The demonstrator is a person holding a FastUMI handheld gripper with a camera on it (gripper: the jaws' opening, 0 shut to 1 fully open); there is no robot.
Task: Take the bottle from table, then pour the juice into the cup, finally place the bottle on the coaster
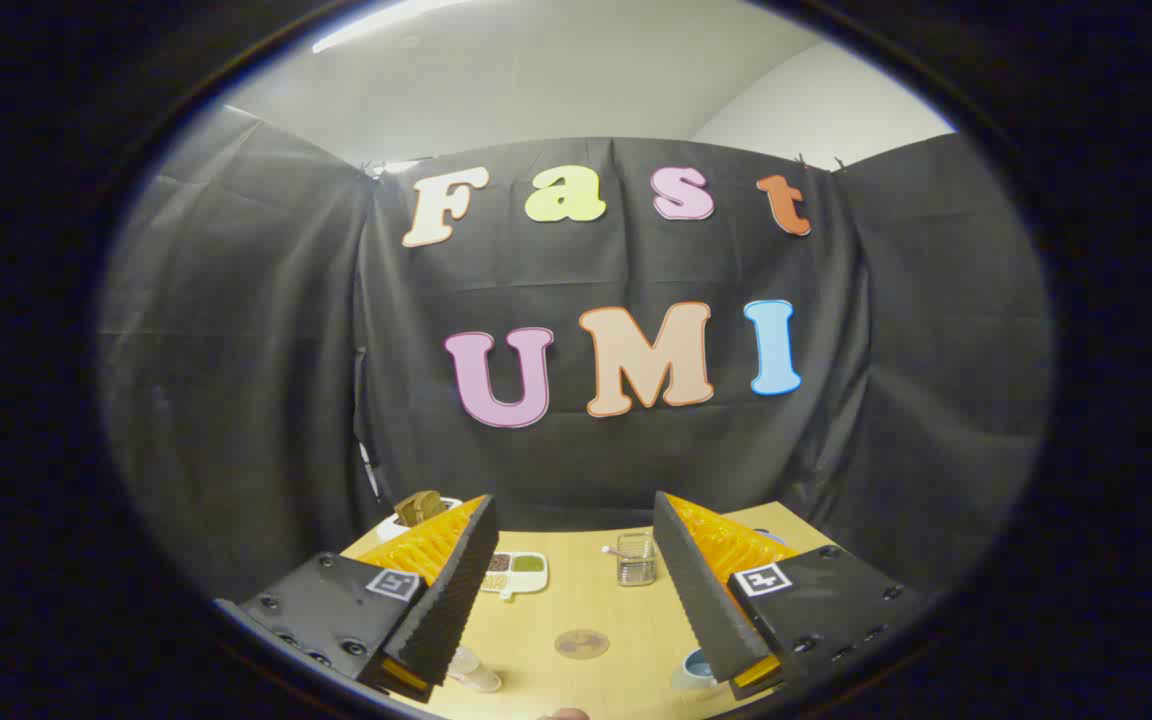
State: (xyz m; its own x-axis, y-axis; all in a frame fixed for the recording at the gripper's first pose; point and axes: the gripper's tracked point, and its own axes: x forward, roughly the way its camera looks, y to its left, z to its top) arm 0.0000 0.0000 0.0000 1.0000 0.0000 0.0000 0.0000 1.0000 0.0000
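Bottle (476,672) lies at seven o'clock beneath the left finger (446,600), gripper (576,590) spread and empty, cup (636,558) ahead at twelve.

Hand-held gripper (576,585), orange fingers (426,545), black ridged pads, square markers, screwed black mounts

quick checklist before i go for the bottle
1. Gripper jaws open, nothing between them: ok.
2. Bottle located: cannot tell; a pale object sits low beside one finger, too cut off to identify.
3. Cup upright on the table, beyond the jaws: ok.
4. Coaster bare, ahead between the fingers: ok.
5. Cup and coaster apart, room to set down: ok.
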